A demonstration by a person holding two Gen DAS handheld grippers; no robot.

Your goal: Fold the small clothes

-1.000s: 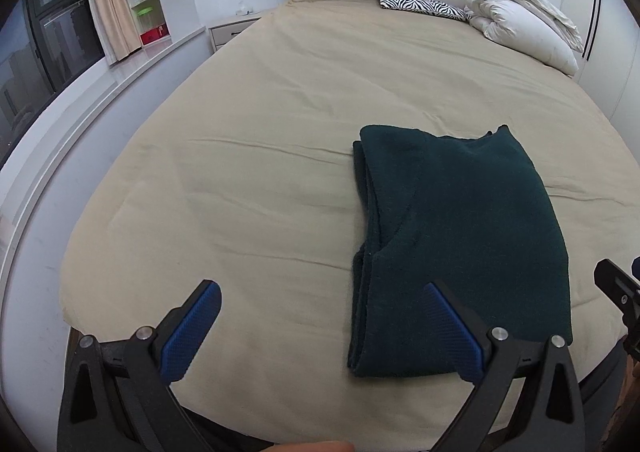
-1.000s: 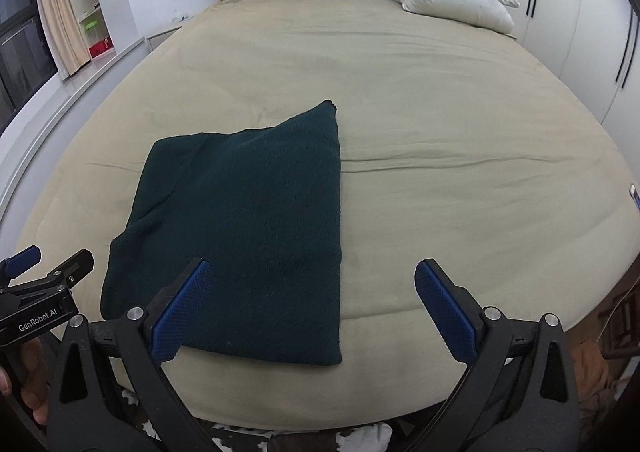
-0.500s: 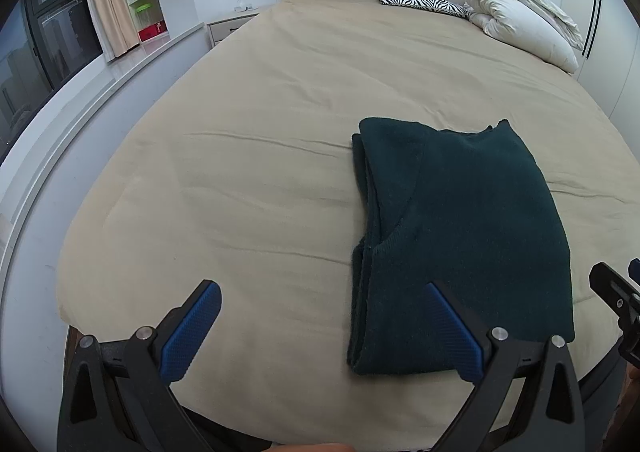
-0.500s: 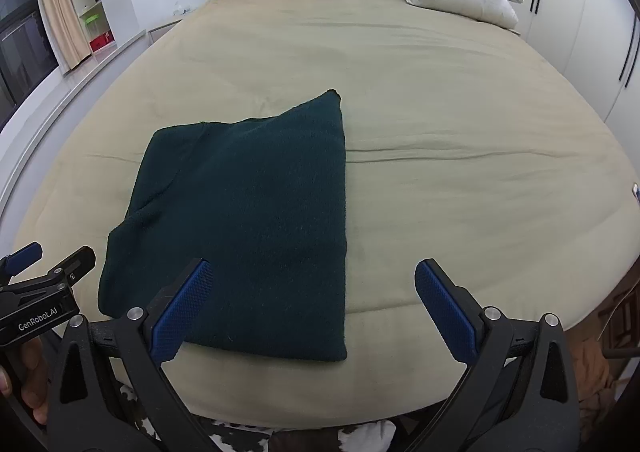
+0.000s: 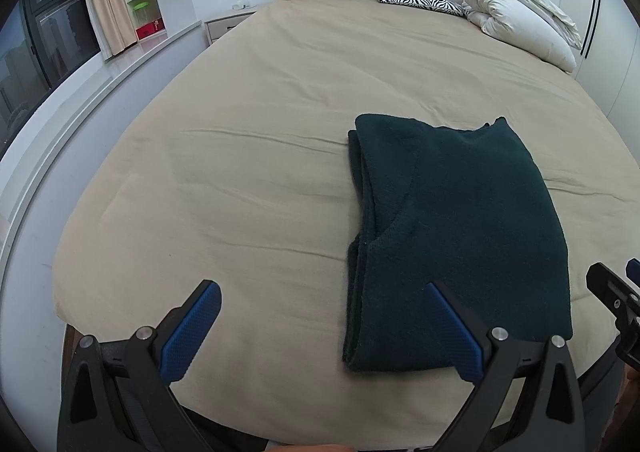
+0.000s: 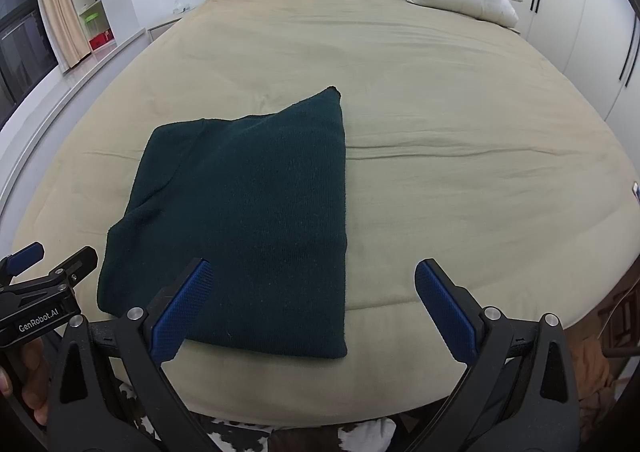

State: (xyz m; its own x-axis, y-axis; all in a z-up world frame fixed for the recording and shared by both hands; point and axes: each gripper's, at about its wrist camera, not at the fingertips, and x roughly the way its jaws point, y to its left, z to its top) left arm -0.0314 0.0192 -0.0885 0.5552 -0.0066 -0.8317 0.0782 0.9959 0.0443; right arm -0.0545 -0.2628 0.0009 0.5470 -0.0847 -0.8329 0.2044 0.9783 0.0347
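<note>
Nothing on the bed has shifted over the last second except our own viewpoint: both tools have drawn back a touch and lifted, so the near edge of the mattress now shows a little lower in each wrist view.

Going left to right, our left gripper (image 5: 320,328) hangs over bare sheet at the foot of the beige-sheeted bed (image 5: 248,180), its blue-padded fingers (image 5: 192,332) spread wide and holding nothing. Just to its right lies the dark green knitted garment (image 5: 460,228), folded into a flat rectangle with its stacked layers showing along the left edge and a small corner sticking up at the far right. It rests near the foot of the bed, apart from both tools. Our right gripper (image 6: 316,308) hovers above the garment's near edge, likewise spread wide and empty, one blue pad over the cloth and the other over bare sheet. Far off by the headboard sit a zebra-striped cushion (image 5: 420,0) and a folded white duvet (image 5: 520,20).

We judge that the garment has been let go and the fold on it is finished, or close to it. With both tools empty and backing away, what probably remains is one more halving or moving the bundle aside.
</note>
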